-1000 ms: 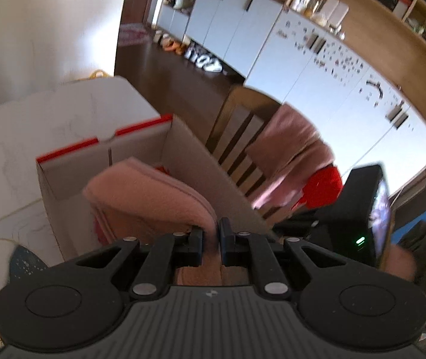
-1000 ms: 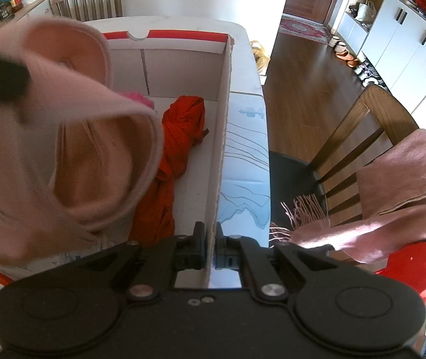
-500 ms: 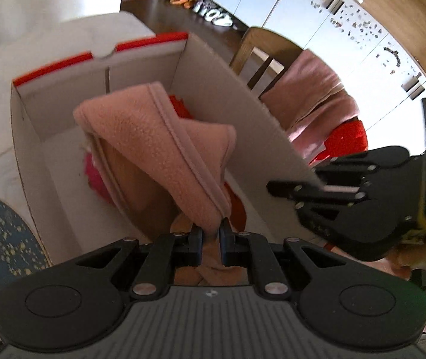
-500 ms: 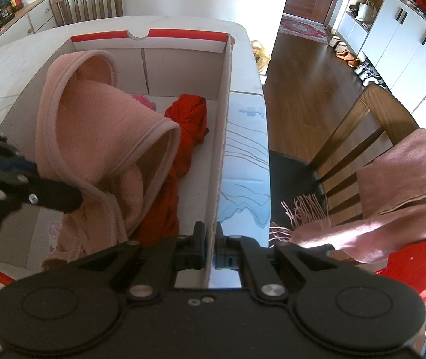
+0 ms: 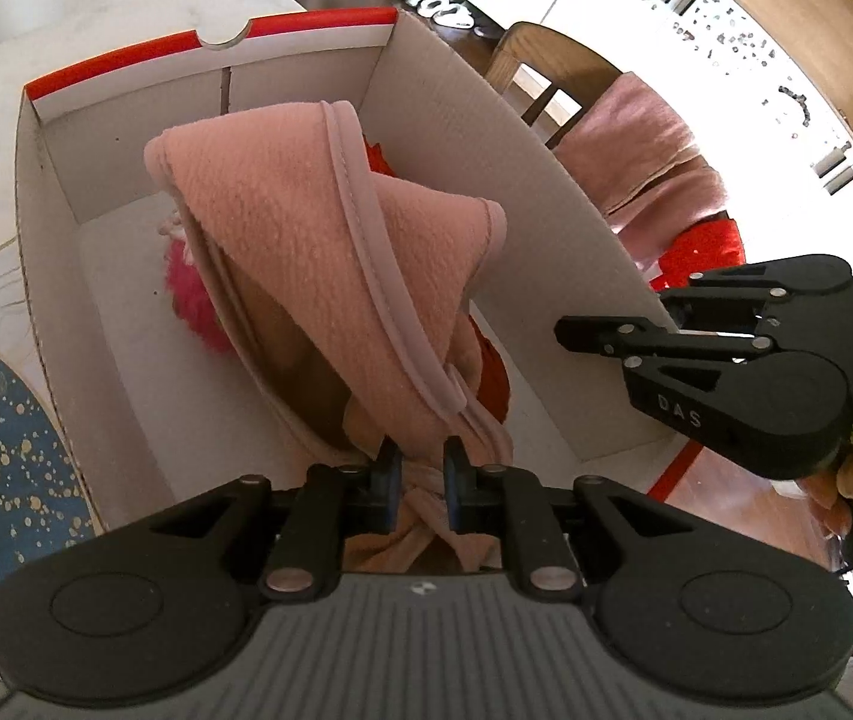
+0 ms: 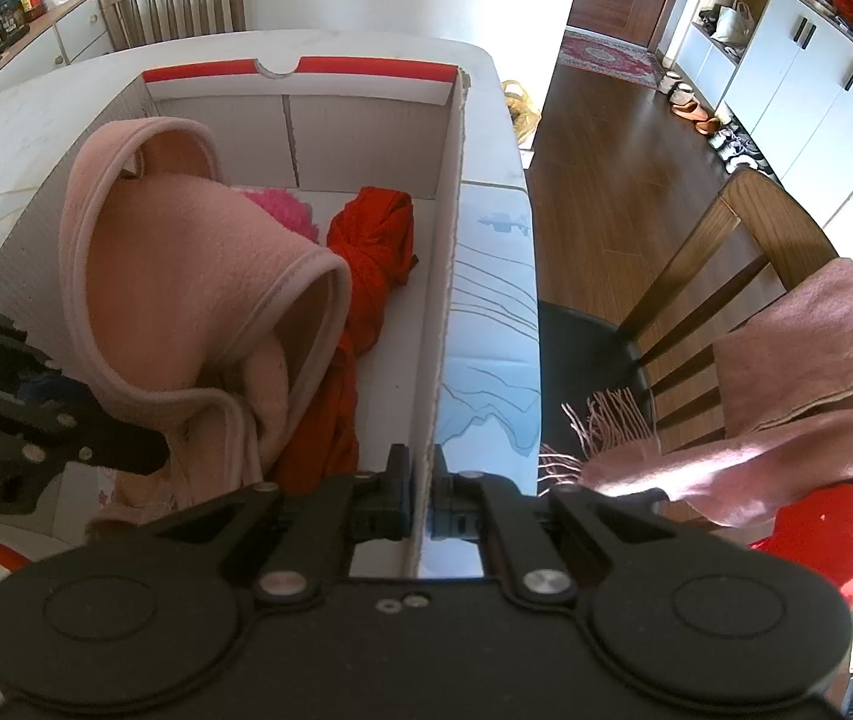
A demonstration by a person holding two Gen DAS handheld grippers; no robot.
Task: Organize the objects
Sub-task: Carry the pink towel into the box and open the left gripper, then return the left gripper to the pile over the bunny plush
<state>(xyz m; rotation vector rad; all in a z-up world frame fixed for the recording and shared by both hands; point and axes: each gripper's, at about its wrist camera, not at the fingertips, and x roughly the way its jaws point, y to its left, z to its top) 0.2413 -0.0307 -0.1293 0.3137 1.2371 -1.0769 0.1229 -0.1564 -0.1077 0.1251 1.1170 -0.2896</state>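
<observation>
Left gripper (image 5: 417,474): nearest the left camera, its jaws are opening, and a bunched end of the pink fleece garment (image 5: 330,276) is between the pads, touching them.
Right gripper (image 6: 420,495): closed tight on the right-hand wall of the cardboard box (image 6: 447,276), near its front corner.
Pink fleece garment: drapes from the left gripper down into the box, its piped edge curling over.
Red cloth (image 6: 375,258): lies on the box floor, just beside the pink garment, against the right wall.
Bright pink fluffy item (image 6: 282,210): partly hidden behind the fleece.
Table (image 6: 486,312): the box sits on it.
Chair (image 6: 720,276): beyond the table edge, a pink fringed scarf (image 6: 786,384) over its back.
</observation>
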